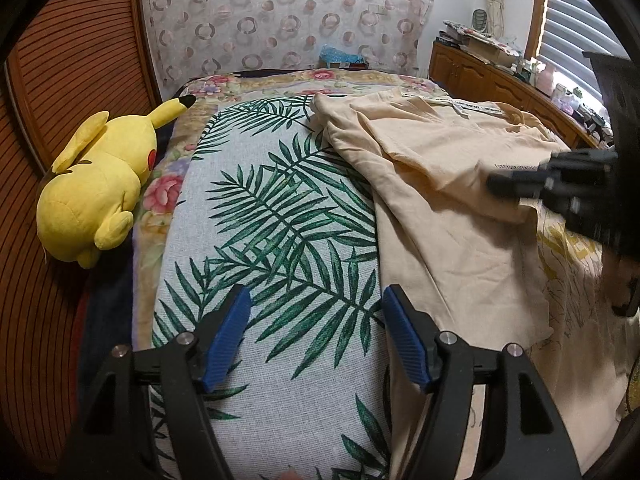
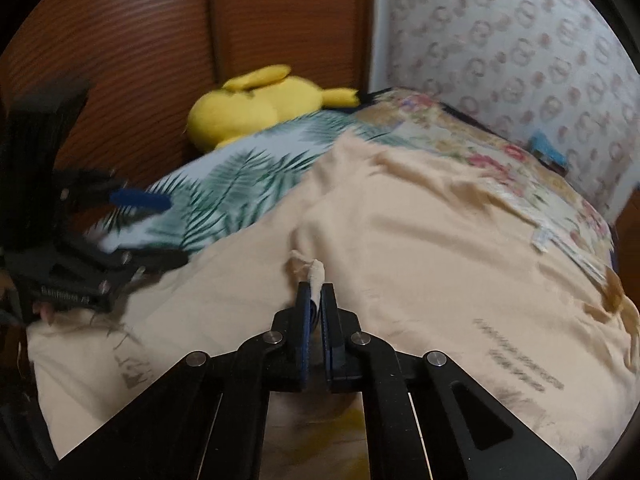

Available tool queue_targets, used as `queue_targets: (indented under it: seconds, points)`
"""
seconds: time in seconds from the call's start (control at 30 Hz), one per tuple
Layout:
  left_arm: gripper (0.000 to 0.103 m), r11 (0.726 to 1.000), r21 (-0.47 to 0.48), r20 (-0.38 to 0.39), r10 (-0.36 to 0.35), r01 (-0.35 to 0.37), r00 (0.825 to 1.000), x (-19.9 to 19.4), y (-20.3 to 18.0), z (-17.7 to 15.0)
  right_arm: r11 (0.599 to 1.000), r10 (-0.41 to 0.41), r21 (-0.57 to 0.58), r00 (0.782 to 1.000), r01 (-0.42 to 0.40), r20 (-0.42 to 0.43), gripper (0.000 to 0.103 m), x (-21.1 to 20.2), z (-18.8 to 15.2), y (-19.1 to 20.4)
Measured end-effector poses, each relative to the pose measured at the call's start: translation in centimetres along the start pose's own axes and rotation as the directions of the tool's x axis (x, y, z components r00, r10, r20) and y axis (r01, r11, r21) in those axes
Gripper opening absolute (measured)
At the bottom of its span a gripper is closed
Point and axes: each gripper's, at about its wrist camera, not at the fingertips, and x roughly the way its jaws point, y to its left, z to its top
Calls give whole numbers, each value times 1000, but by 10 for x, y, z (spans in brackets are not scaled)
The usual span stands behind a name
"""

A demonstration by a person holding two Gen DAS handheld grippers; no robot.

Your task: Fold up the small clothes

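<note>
A pale peach T-shirt (image 1: 440, 184) lies spread and creased on the right half of the bed, over a palm-leaf cloth (image 1: 280, 216). My left gripper (image 1: 316, 336) hangs open above the leaf cloth, just left of the shirt's edge, nothing between its blue pads (image 1: 228, 336). My right gripper (image 2: 316, 300) is shut on a pinched ridge of the T-shirt (image 2: 400, 240), a white tuft of fabric sticking up between its tips. In the left wrist view the right gripper (image 1: 500, 182) shows as a blurred black shape over the shirt. In the right wrist view the left gripper (image 2: 136, 216) shows at the left edge.
A yellow plush toy (image 1: 96, 184) lies at the bed's left edge against a brown slatted wall (image 1: 60, 80). A floral quilt (image 1: 320, 80) covers the bed. A wooden cabinet (image 1: 480, 76) with clutter stands at the far right, under a window with blinds.
</note>
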Motion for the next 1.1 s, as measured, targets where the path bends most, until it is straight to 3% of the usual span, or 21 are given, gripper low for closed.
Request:
queue_targets:
  seconds: [0.13, 0.4, 0.53, 0.63, 0.77, 1.1]
  points:
    - [70, 1000, 0, 0, 0, 0, 1000, 0, 0, 0, 995, -49, 88, 999, 47, 21, 2, -15, 2, -33]
    - [72, 1000, -3, -1, 3, -3, 1000, 1, 4, 0, 963, -151, 220, 988, 154, -31, 3, -29, -6, -77]
    - [72, 1000, -3, -1, 3, -3, 1000, 1, 5, 0, 958, -184, 218, 983, 184, -22, 30, -42, -13, -76]
    - [72, 1000, -6, 0, 6, -6, 1000, 1, 6, -1, 961, -174, 218, 985, 171, -5, 42, -58, -24, -76]
    - [72, 999, -2, 30, 41, -41, 999, -5, 3, -1, 960, -176, 222, 984, 168, 17, 43, -83, -44, -79]
    - [72, 1000, 15, 170, 0, -2, 986, -51, -39, 7, 919, -277, 305, 959, 249, 52, 44, -167, -105, -112]
